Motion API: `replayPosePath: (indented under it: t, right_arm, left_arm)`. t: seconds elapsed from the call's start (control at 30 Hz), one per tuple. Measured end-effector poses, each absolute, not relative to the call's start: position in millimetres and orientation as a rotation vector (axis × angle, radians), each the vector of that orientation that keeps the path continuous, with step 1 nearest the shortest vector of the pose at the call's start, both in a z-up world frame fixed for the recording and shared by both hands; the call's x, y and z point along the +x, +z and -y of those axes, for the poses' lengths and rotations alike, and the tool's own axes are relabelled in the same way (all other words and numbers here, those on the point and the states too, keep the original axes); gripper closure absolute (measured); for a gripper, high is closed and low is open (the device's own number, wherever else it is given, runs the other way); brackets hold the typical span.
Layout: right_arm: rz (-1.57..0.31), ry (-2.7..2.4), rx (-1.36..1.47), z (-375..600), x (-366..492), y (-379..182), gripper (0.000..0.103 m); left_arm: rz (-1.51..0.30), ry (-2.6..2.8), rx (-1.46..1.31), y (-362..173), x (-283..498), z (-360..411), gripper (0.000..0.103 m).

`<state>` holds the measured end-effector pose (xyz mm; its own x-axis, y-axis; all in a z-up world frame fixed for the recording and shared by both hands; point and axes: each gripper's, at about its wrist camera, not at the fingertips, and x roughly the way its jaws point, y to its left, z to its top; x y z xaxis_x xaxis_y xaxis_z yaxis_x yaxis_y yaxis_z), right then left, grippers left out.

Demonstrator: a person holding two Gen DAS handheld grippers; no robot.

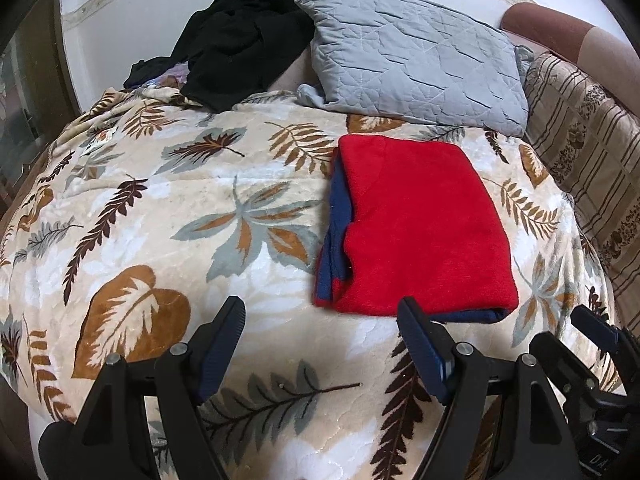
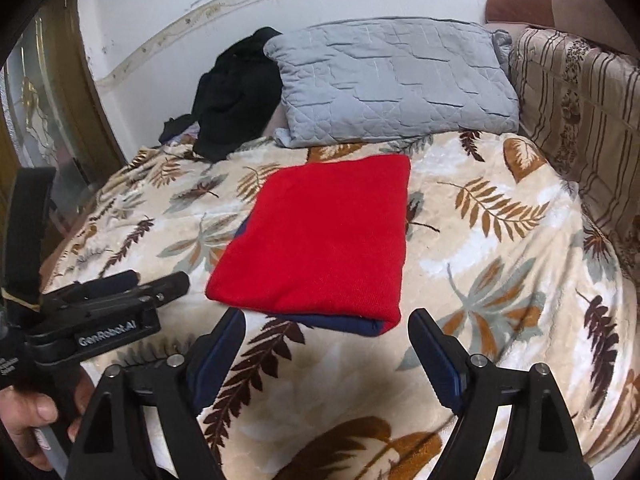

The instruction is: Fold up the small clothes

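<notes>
A folded garment point(image 1: 420, 220) point(image 2: 328, 236), red on top with a navy layer showing at its left and near edges, lies flat on the leaf-patterned blanket point(image 1: 160, 220) point(image 2: 500, 260). My left gripper point(image 1: 322, 310) is open just short of the garment's near edge, nothing between its fingers. My right gripper point(image 2: 327, 320) is open too, also at the near edge and empty. In the right wrist view the left gripper point(image 2: 160, 280) shows at the left, held by a hand point(image 2: 28, 420). The right gripper point(image 1: 588, 328) appears at the lower right of the left wrist view.
A heap of black clothes point(image 1: 244, 36) point(image 2: 240, 92) lies at the back left beside a grey quilted pillow point(image 1: 416, 52) point(image 2: 392, 80). A striped patterned cushion point(image 1: 580, 160) point(image 2: 580, 112) lines the right side. A door point(image 2: 40, 100) stands at the left, a white wall behind.
</notes>
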<state>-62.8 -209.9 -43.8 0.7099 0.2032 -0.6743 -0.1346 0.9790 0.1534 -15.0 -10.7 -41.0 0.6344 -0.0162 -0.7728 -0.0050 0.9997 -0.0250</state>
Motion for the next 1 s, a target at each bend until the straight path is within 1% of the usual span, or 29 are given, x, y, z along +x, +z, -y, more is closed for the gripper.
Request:
replayPosePath:
  t: [0.17,0.37,0.4,0.43,0.5,1.0]
  right_arm:
    - [-0.764,0.168,0.061,205.7,-62.3,-45.3,0.017]
    - [-0.771,0.139,0.029,203.1,-60.1,-46.3,0.017]
    - [-0.775,0.133,0.028,203.7,-59.4,-47.6,0.017]
    - [-0.778,0.128,0.027,204.0,-58.9,-48.2,0.017]
    - [-0.786,0.118,0.027,205.2,-57.8,-49.2,0.017]
    - [-0.789,0.09,0.011,207.3,-53.6,-49.5,0.017]
  left_arm:
    - [-0.885,-0.004,-0.033,-40.7,-13.6,10.7,0.024]
    - [-0.874,0.015,0.035,-36.9,-14.6,18.6,0.024]
    - [-0.874,0.013,0.039,-36.0,-14.7,19.3,0.023]
    - [-0.879,0.005,0.033,-35.3,-14.3,19.3,0.018]
    - [-0.872,-0.004,0.019,-33.4,-15.3,18.9,0.014]
    - [-0.816,0.01,0.036,-24.8,-16.2,24.2,0.014]
